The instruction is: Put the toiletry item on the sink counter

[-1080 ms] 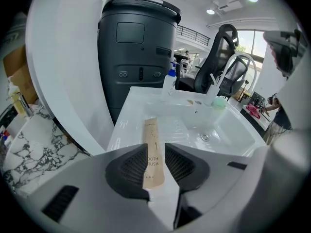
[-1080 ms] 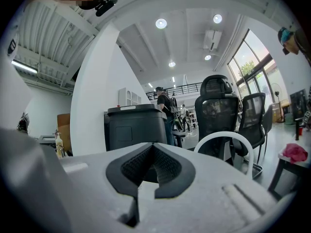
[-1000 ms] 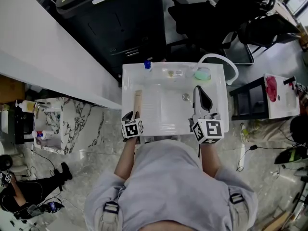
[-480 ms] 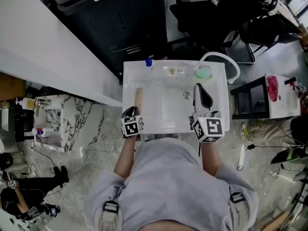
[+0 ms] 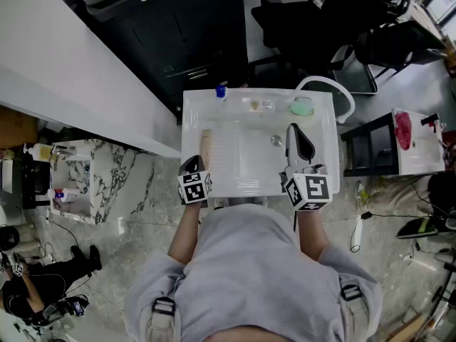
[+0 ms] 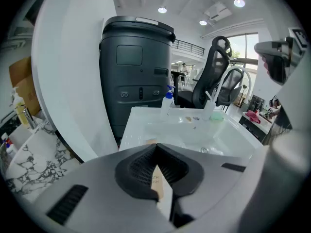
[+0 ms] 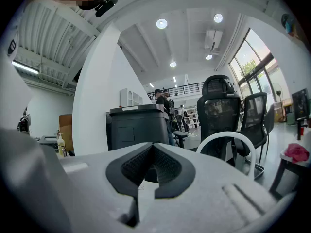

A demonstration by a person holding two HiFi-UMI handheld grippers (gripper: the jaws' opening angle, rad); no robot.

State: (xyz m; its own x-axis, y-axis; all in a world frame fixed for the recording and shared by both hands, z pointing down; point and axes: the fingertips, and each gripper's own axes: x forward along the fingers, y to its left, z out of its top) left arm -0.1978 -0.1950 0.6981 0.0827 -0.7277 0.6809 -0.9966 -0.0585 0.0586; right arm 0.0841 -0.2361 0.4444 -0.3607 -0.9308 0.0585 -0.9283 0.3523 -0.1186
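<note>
A long tan toothbrush box lies lengthwise over the left strip of the white sink counter. My left gripper is shut on the box's near end. In the left gripper view the box's printed edge shows pinched between the closed pads of the left gripper. My right gripper hovers over the right side of the basin, shut with nothing in it. In the right gripper view the right gripper has its jaws meeting.
A blue-capped bottle, small items and a green soap dish line the back ledge. A white curved pipe loops at the back right corner. A black bin stands behind the sink. A marble shelf with bottles is at the left.
The toothbrush box and my left gripper have edged slightly forward along the left counter strip. The right gripper has stayed in place.
</note>
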